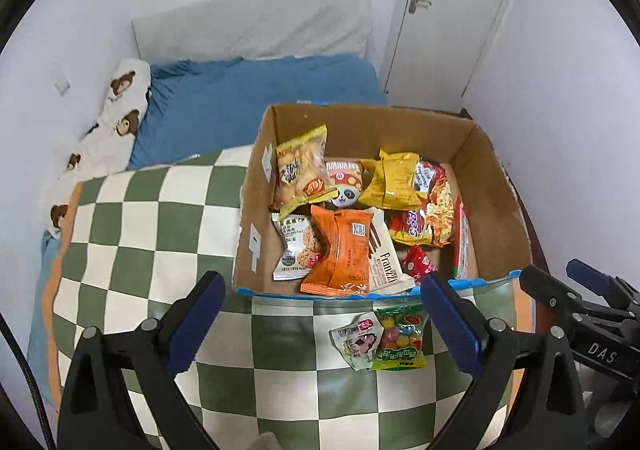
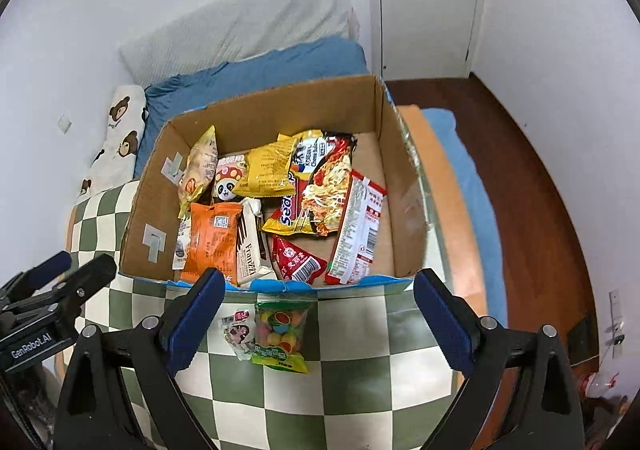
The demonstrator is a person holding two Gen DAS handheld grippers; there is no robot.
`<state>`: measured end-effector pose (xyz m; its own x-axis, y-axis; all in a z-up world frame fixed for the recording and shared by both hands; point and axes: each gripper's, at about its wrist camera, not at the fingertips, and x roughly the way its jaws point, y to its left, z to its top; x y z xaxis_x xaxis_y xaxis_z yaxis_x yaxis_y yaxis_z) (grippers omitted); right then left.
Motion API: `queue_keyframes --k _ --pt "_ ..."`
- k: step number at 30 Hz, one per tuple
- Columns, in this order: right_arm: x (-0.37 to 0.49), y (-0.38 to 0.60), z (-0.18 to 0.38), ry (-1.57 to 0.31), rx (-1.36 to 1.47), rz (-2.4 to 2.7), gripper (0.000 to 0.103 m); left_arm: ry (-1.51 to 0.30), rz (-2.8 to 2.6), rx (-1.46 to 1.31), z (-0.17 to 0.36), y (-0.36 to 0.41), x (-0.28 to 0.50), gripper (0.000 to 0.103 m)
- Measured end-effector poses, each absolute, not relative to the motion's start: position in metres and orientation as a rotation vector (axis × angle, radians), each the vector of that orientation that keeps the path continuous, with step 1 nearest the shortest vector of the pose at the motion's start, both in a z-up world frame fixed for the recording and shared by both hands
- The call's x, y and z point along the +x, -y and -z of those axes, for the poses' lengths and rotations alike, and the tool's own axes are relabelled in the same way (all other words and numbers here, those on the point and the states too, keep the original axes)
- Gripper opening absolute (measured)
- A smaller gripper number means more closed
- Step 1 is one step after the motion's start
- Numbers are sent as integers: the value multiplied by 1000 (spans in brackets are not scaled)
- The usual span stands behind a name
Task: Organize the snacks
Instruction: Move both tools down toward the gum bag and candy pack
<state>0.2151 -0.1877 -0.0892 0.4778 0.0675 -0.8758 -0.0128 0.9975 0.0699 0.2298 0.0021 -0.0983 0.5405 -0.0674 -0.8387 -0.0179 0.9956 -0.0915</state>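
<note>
Snacks (image 2: 276,334) beneath two spread tools (image 2: 318,320).

The cardboard box (image 2: 404,186) is matt brown corrugated paper, with clear glossy tape shining on its outer right wall. The snack packets inside are shiny plastic film: the orange packet (image 1: 340,250) creased, the noodle packet (image 2: 328,186) glossy with highlights. The candy bag (image 2: 280,334) is clear, glossy plastic. The checkered cloth (image 1: 160,250) looks smooth with a slight sheen. The blue sheet (image 1: 240,98) is soft, wrinkled matt fabric. Each claw, left (image 1: 324,322) and right (image 2: 318,318), is matt black plastic with blue rubbery-looking pads (image 2: 192,322) and small metal pins. The floor (image 2: 540,178) is polished reddish wood.
</note>
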Motion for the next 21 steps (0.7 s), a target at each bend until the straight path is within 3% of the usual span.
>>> queue_keyframes --k 13,16,21 --pt "188 184 63 -1001 41 -52 97 -962 -31 -52 94 -2 204 100" --pt "186 185 83 -1038 118 -64 97 -988 -97 -24 117 -11 198 100" --pt "193 169 164 -1203 221 -105 97 -1107 -194 123 186 -26 192 100"
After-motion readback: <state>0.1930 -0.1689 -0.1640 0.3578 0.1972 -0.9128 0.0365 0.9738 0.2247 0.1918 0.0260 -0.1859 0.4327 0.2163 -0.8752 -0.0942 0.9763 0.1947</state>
